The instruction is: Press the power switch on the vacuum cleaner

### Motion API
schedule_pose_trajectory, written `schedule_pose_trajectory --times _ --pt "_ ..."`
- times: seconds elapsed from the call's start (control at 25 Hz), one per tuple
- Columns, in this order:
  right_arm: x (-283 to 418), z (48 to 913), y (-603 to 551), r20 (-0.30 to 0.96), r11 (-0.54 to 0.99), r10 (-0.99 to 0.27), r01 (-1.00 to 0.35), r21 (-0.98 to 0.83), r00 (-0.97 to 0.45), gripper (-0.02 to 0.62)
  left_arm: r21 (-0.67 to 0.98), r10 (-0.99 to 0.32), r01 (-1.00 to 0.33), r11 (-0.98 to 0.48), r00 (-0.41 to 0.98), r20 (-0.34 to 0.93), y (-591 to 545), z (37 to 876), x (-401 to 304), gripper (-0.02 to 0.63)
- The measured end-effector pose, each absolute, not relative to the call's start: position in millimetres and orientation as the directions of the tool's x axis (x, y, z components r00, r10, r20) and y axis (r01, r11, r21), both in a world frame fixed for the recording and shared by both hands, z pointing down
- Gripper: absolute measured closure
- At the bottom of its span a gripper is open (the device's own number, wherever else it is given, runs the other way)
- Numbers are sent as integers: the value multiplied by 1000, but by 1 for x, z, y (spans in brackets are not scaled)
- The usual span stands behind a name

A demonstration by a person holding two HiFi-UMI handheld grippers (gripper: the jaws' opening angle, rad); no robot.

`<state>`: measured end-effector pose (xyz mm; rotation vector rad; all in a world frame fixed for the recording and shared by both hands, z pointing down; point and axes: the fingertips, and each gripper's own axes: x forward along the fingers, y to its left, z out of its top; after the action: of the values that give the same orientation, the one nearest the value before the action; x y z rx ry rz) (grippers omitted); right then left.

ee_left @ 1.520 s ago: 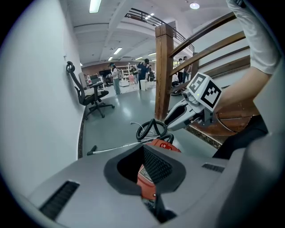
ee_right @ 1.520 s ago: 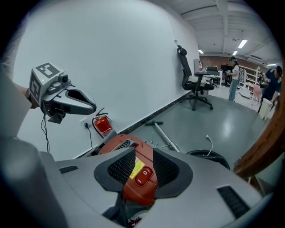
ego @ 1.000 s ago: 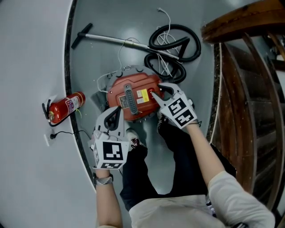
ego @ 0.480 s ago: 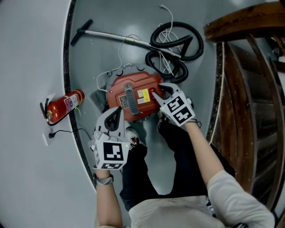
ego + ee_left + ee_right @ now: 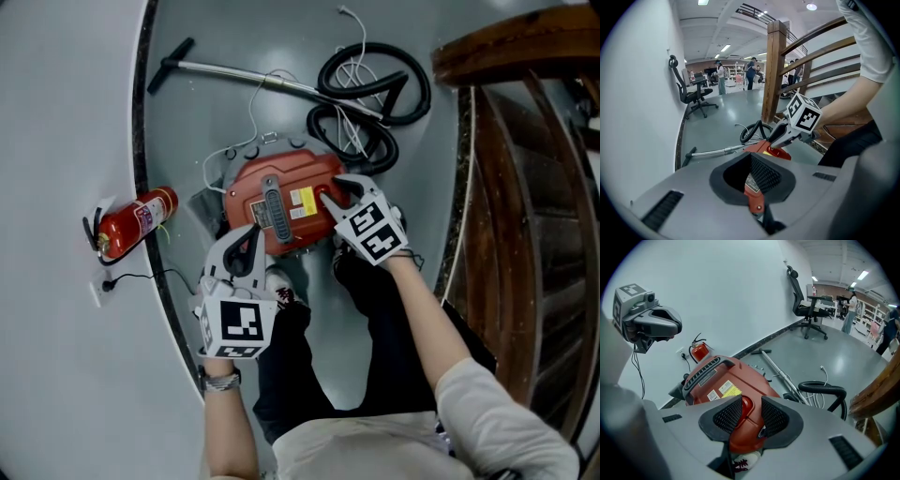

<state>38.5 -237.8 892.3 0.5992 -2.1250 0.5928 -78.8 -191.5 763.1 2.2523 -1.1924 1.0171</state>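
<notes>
The red vacuum cleaner (image 5: 281, 199) lies on the grey floor in the head view, with a dark handle (image 5: 271, 204) and a yellow label on top. Its round red power switch (image 5: 746, 408) shows between the two mesh pads of my right gripper (image 5: 751, 404). That gripper (image 5: 330, 194) is open and reaches down to the vacuum's right end; I cannot tell whether it touches. My left gripper (image 5: 246, 244) hangs open over the vacuum's near edge, holding nothing. In the left gripper view the right gripper (image 5: 772, 143) points at the red body (image 5: 765, 147).
A black hose (image 5: 375, 94) with a white cord is coiled beyond the vacuum, and a metal wand (image 5: 234, 77) lies on the floor. A red fire extinguisher (image 5: 131, 223) stands by the curved wall. A wooden stair railing (image 5: 506, 141) is at the right. My legs and shoes are just below the vacuum.
My right gripper has sunk slightly toward the vacuum's top. The left gripper and the vacuum have stayed put.
</notes>
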Motion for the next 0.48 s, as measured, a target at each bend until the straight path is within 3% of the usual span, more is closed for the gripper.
schedule_pose_trajectory --times 0.48 --pt "38 897 -239 805 745 -180 -613 -263 -565 462 -3 -541 -824 -566 369 755 -193 765 -80 607"
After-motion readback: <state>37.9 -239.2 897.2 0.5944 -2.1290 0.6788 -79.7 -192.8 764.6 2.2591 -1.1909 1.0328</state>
